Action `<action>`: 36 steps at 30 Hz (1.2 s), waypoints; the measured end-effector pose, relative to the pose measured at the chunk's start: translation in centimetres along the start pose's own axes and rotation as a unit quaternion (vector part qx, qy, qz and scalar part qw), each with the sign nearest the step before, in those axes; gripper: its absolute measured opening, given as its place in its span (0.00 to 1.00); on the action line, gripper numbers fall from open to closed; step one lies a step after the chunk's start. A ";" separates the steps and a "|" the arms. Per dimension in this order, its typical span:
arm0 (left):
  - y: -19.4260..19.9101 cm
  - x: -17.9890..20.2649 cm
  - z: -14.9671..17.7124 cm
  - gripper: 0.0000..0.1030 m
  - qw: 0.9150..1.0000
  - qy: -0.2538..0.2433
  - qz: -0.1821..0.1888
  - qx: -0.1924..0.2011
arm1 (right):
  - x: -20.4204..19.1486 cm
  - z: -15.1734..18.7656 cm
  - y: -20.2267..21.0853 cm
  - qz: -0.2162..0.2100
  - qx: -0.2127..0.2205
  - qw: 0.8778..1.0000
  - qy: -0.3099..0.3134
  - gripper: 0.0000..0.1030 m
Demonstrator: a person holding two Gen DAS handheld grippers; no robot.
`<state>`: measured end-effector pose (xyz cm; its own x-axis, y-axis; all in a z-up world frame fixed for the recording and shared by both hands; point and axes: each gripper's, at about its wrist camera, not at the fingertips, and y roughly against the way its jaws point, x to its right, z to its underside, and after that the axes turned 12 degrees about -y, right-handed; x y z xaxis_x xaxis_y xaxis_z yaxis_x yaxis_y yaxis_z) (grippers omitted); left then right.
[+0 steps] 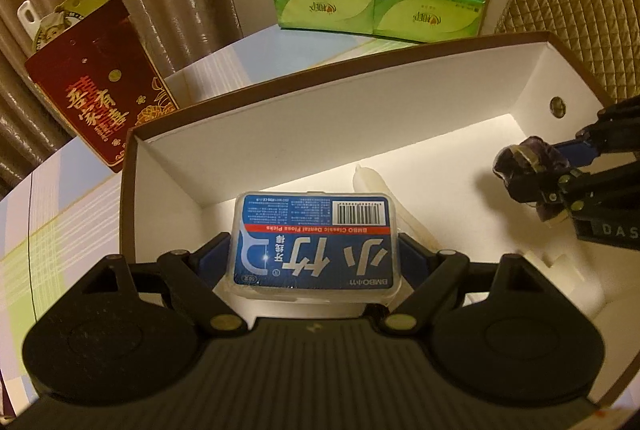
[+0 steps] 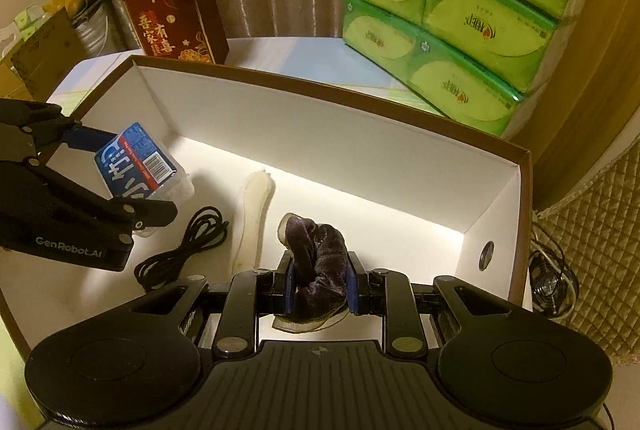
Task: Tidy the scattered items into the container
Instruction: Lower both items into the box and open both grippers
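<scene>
1. Your left claw (image 1: 316,250) is clamped across the width of a blue-labelled floss pick box (image 1: 314,242), its blue pads pressing both short sides. The box hangs inside the container, above the white floor at its left end.

2. Your right claw (image 2: 319,286) is pinched tight on a dark purple sock (image 2: 316,258), which bunches up between the pads and spills out below them. It too is inside the container, over the floor toward the right half.

3. Between and below the two claws, the container (image 2: 320,98), a brown-rimmed white cardboard box, already has things lying on its floor: a coiled black cable (image 2: 188,242) and a pale, long shoehorn-like piece (image 2: 252,214) just beside it.

4. So judge the task well along: two items sit in place, two more are over the drop zone and only need releasing. Neither view shows loose items left on the bench (image 1: 60,210), but much of it is out of view.

5. Further out stand a red gift bag (image 1: 100,86) and stacked green tissue packs (image 2: 460,22); they look like background, not clutter to collect.
</scene>
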<state>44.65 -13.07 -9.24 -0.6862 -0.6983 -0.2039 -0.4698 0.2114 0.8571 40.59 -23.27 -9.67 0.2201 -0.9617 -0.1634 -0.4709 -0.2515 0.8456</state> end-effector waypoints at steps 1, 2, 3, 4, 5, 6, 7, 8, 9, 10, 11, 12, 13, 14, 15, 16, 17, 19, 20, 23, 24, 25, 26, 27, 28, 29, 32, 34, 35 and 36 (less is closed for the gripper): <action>-0.2 0.1 -0.1 0.81 1.000 -0.003 -0.002 -0.001 | 0.1 0.0 -0.1 -0.001 -0.001 1.000 0.000 0.21; -0.4 0.1 -0.1 0.81 1.000 -0.004 -0.003 -0.003 | 0.2 -0.1 -0.2 -0.002 -0.001 1.000 0.000 0.21; -0.6 0.1 -0.2 0.81 1.000 -0.006 -0.004 -0.005 | 0.3 -0.1 -0.3 -0.002 -0.002 1.000 -0.002 0.21; -0.8 0.2 -0.2 0.81 1.000 -0.008 -0.006 -0.006 | 0.4 -0.1 -0.4 -0.002 -0.002 1.000 -0.003 0.21; -1.1 0.2 -0.3 0.81 1.000 -0.011 -0.008 -0.008 | 0.5 -0.1 -0.5 -0.002 -0.003 1.000 -0.004 0.21; -1.3 0.3 -0.3 0.81 1.000 -0.013 -0.010 -0.010 | 0.5 -0.2 -0.6 -0.002 -0.004 1.000 -0.006 0.21; -1.5 0.3 -0.4 0.81 1.000 -0.016 -0.012 -0.011 | 0.6 -0.2 -0.7 -0.001 -0.005 1.000 -0.007 0.21; -1.7 0.4 -0.4 0.81 1.000 -0.018 -0.016 -0.013 | 0.7 -0.2 -0.9 -0.001 -0.006 1.000 -0.006 0.21; -1.9 0.4 -0.4 0.81 1.000 -0.019 -0.018 -0.015 | 0.7 -0.2 -1.0 -0.001 -0.007 1.000 -0.007 0.21; -2.2 0.3 -0.5 0.81 0.999 -0.019 -0.020 -0.016 | 0.8 -0.2 -1.1 -0.001 -0.008 1.000 -0.007 0.21; -2.4 0.4 -0.5 0.81 0.999 -0.021 -0.020 -0.019 | 0.9 -0.2 -1.2 -0.001 -0.009 1.000 -0.008 0.21; -2.6 0.4 -0.5 0.81 0.999 -0.021 -0.020 -0.022 | 0.9 -0.2 -1.3 -0.001 -0.009 1.000 -0.008 0.21; -2.8 0.4 -0.5 0.81 0.999 -0.022 -0.023 -0.025 | 0.9 -0.2 -1.4 -0.001 -0.010 1.000 -0.008 0.21; -2.9 0.6 -0.5 0.81 0.999 -0.026 -0.026 -0.026 | 0.9 -0.2 -1.4 -0.001 -0.011 1.000 -0.008 0.21; -2.9 0.7 -0.5 0.81 0.999 -0.029 -0.028 -0.026 | 1.0 -0.2 -1.5 -0.001 -0.011 1.000 -0.008 0.21; -3.0 0.7 -0.4 0.81 0.999 -0.032 -0.028 -0.026 | 1.0 -0.2 -1.5 -0.001 -0.012 1.000 -0.008 0.21; -3.0 0.7 -0.4 0.81 0.999 -0.032 -0.029 -0.026 | 1.0 -0.2 -1.6 -0.001 -0.012 1.000 -0.008 0.21; -2.8 0.5 -0.4 0.82 0.999 -0.031 -0.029 -0.021 | 1.1 -0.3 -1.7 0.000 -0.012 1.000 -0.010 0.21; -2.7 0.5 -0.4 0.82 0.999 -0.031 -0.028 -0.018 | 1.2 -0.3 -1.7 0.001 -0.012 1.000 -0.011 0.21; -2.2 0.4 -0.6 0.88 0.999 -0.033 -0.035 -0.008 | 1.3 -0.3 -1.7 0.001 -0.013 1.000 -0.012 0.21; -2.0 0.4 -0.7 0.90 0.999 -0.034 -0.040 -0.005 | 1.3 -0.3 -1.7 0.001 -0.013 1.000 -0.013 0.21; -1.9 0.3 -0.7 0.90 0.998 -0.035 -0.042 -0.003 | 1.3 -0.3 -1.7 0.000 -0.014 1.000 -0.013 0.21; -1.7 0.3 -0.7 0.90 0.999 -0.033 -0.042 -0.002 | 1.3 -0.3 -1.7 0.000 -0.014 1.000 -0.012 0.21; -1.6 0.1 -0.7 0.90 0.999 -0.029 -0.041 -0.002 | 1.3 -0.2 -1.8 0.000 -0.015 1.000 -0.012 0.21; -1.5 0.1 -0.7 0.90 0.999 -0.026 -0.039 -0.002 | 1.3 -0.2 -1.8 0.000 -0.016 1.000 -0.012 0.21; -1.4 -0.1 -0.7 0.90 0.999 -0.023 -0.038 -0.001 | 1.3 -0.2 -1.8 0.000 -0.017 1.000 -0.012 0.21; -1.2 -0.2 -0.5 0.90 0.999 -0.019 -0.043 0.001 | 1.3 0.0 -1.8 -0.001 -0.016 1.000 -0.010 0.21; -1.0 -0.3 -0.4 0.90 0.999 -0.015 -0.046 0.002 | 1.3 0.0 -1.8 -0.001 -0.012 1.000 -0.012 0.22; -0.9 -0.4 -0.4 0.90 0.999 -0.013 -0.046 0.003 | 1.4 0.0 -1.7 -0.003 -0.010 1.000 -0.015 0.25; -0.8 -0.5 -0.4 0.90 0.999 -0.011 -0.045 0.004 | 1.4 -0.1 -1.7 -0.006 -0.008 1.000 -0.017 0.35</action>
<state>45.55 -13.15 -9.67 -0.6528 -0.6995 -0.2909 -0.5347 0.1533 0.8310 41.73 -24.17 -11.27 0.1961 -0.9617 -0.1916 -0.4538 -0.2622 0.8516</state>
